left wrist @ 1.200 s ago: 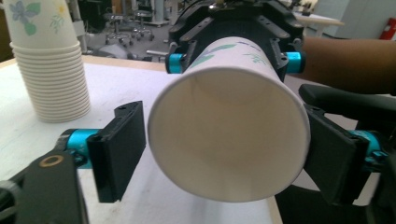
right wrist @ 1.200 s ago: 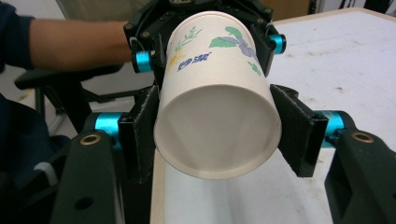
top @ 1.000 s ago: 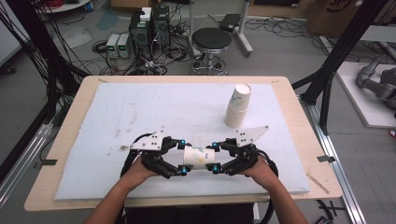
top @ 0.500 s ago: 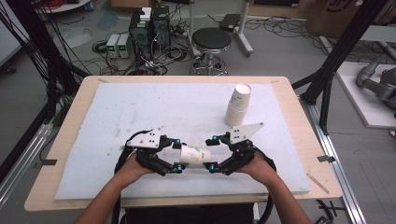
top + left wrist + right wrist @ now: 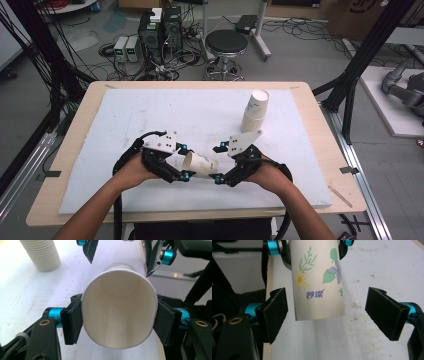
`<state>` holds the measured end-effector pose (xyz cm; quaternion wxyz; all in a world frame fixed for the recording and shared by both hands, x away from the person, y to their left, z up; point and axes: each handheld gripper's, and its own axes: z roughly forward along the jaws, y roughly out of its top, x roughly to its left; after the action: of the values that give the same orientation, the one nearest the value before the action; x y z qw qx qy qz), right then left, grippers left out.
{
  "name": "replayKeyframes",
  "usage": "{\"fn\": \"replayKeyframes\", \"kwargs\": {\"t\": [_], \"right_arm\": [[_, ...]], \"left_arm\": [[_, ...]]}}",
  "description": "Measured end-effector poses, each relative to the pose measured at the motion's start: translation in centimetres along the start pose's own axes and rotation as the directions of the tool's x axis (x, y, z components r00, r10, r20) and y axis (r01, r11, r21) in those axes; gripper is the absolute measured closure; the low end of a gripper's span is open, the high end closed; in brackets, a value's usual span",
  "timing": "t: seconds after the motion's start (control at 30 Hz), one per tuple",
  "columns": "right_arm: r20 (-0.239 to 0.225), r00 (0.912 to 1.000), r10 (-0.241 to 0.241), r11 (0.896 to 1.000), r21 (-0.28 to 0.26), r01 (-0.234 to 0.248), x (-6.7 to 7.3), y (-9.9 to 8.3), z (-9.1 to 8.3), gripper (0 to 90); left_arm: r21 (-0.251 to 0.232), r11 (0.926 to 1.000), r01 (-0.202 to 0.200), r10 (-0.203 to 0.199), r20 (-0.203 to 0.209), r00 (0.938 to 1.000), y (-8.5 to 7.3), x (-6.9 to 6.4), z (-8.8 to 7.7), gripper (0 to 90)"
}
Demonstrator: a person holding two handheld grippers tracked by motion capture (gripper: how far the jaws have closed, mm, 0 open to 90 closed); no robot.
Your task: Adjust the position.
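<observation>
Paper cup (image 5: pixel 200 164) with a printed flower pattern lies on its side in the air just above the near edge of the white foam board (image 5: pixel 150 115), between your two hands. Your left gripper (image 5: pixel 184 162) clamps it at the rim: in the left gripper view both black pads press against the cup's wide mouth (image 5: pixel 117 315), one on each side, and you look straight into its white inside. Your right gripper (image 5: pixel 218 163) is let go of it; in the right gripper view its jaws stand wide apart, having just been opening, with the cup's closed bottom end (image 5: pixel 318 285) between them and a clear gap on both sides, the pads (image 5: pixel 274 312) touching nothing. Farther back on the board, toward its right side, a stack of paper cups (image 5: pixel 255 111) stands upright, well apart from both grippers.
</observation>
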<state>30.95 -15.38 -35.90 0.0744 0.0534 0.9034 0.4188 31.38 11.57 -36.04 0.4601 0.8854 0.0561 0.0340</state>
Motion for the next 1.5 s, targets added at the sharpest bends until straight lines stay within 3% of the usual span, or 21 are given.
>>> {"fn": "replayKeyframes", "kwargs": {"t": [0.1,0.2,0.27,0.43,0.47,0.53,0.63,0.73,0.8,0.93,1.03,1.17,1.27,1.43,1.5], "right_arm": [[0.007,0.9999,-0.014,1.0,0.023,0.013,0.0,0.3,0.3,18.8],[0.011,0.9993,-0.036,0.997,0.064,0.035,0.1,0.8,0.9,18.8],[0.013,0.9981,-0.061,0.993,0.098,0.059,0.2,1.2,1.6,18.8],[0.012,0.9972,-0.074,0.989,0.13,0.072,0.3,1.6,2.2,18.8],[0.011,0.9972,-0.074,0.988,0.139,0.072,0.3,1.8,2.3,18.8],[0.012,0.9971,-0.075,0.987,0.14,0.073,0.3,1.8,2.4,18.8],[0.007,0.9968,-0.08,0.985,0.154,0.077,0.3,1.9,2.7,18.8],[0.01,0.996,-0.089,0.982,0.167,0.086,0.4,2.0,2.9,18.8],[0.007,0.9951,-0.098,0.98,0.174,0.095,0.5,2.1,3.2,20.8],[0.001,0.9949,-0.101,0.977,0.189,0.099,0.5,2.2,3.4,27.9],[0.002,0.9953,-0.097,0.976,0.194,0.095,0.6,2.2,3.5,34.3],[0.0,0.9964,-0.085,0.976,0.2,0.083,0.5,2.2,3.6,35.7],[-0.003,0.9969,-0.078,0.977,0.201,0.078,0.4,2.2,3.8,36.9],[-0.011,0.9984,-0.056,0.979,0.198,0.057,0.3,2.0,3.8,38.4],[-0.012,0.9987,-0.05,0.98,0.191,0.052,0.3,1.9,3.7,38.7]], "left_arm": [[0.024,0.9997,-0.001,0.001,-0.003,1.0,0.3,0.1,0.0,32.8],[0.081,0.9965,-0.017,0.017,-0.004,0.9998,0.9,0.1,0.2,32.5],[0.123,0.9918,-0.034,0.035,-0.003,0.9994,1.4,0.2,0.2,32.5],[0.171,0.9842,-0.045,0.045,0.001,0.999,2.4,0.2,0.4,32.2],[0.193,0.9795,-0.057,0.059,-0.001,0.9983,2.7,0.2,0.5,32.1],[0.2,0.9779,-0.06,0.061,0.0,0.9982,2.8,0.2,0.5,32.1],[0.238,0.9683,-0.077,0.08,-0.003,0.9968,3.2,0.2,0.5,32.1],[0.252,0.9643,-0.081,0.085,-0.006,0.9963,3.5,0.2,0.6,32.1],[0.28,0.9551,-0.096,0.1,0.0,0.995,3.8,0.2,0.8,31.8],[0.289,0.9528,-0.092,0.099,-0.009,0.995,3.9,0.1,1.2,31.1],[0.284,0.9549,-0.086,0.093,-0.013,0.9956,3.9,0.0,1.3,30.7],[0.276,0.9576,-0.083,0.092,-0.018,0.9956,4.1,0.0,1.3,30.2],[0.246,0.966,-0.078,0.089,-0.034,0.9955,4.3,-0.3,1.4,30.2],[0.232,0.9703,-0.068,0.078,-0.036,0.9963,3.9,-0.1,1.4,29.9],[0.193,0.9796,-0.055,0.066,-0.052,0.9964,3.7,-0.1,1.1,25.3]]}}
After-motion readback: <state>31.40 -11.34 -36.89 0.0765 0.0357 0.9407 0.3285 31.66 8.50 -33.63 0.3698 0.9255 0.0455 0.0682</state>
